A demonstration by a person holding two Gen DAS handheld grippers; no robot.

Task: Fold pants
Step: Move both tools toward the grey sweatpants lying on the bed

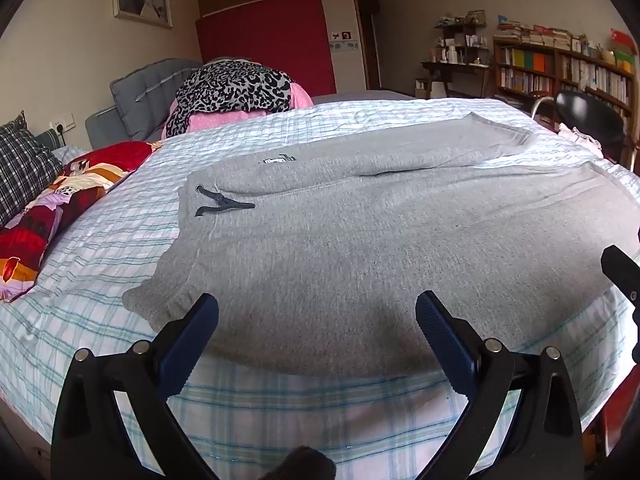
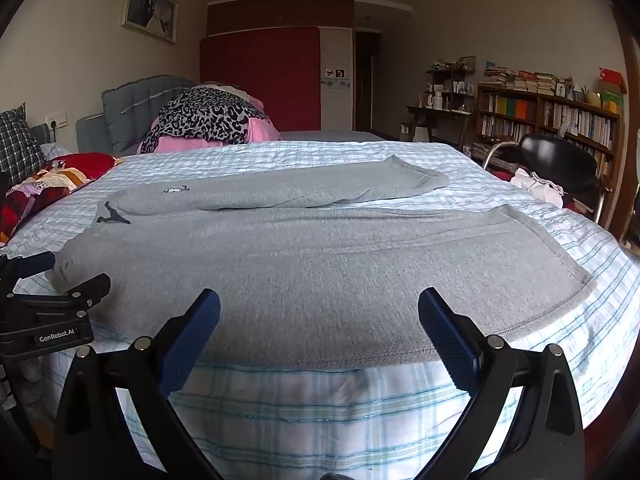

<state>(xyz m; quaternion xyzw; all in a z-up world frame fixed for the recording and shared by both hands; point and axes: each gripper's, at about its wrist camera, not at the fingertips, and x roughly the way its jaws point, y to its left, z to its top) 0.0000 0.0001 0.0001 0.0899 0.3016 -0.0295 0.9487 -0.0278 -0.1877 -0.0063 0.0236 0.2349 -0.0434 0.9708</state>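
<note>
2 pant legs [image 2: 320,256] lengthwise left-right

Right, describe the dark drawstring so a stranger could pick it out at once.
Start at the bed with the pale checked sheet; grey pants lie spread flat across it. Go to the waistband end, the side nearest the red patterned quilt. There the drawstring lies in a loose knot on the grey cloth, the only dark cord on the pants; the small printed logo sits further back.
</note>
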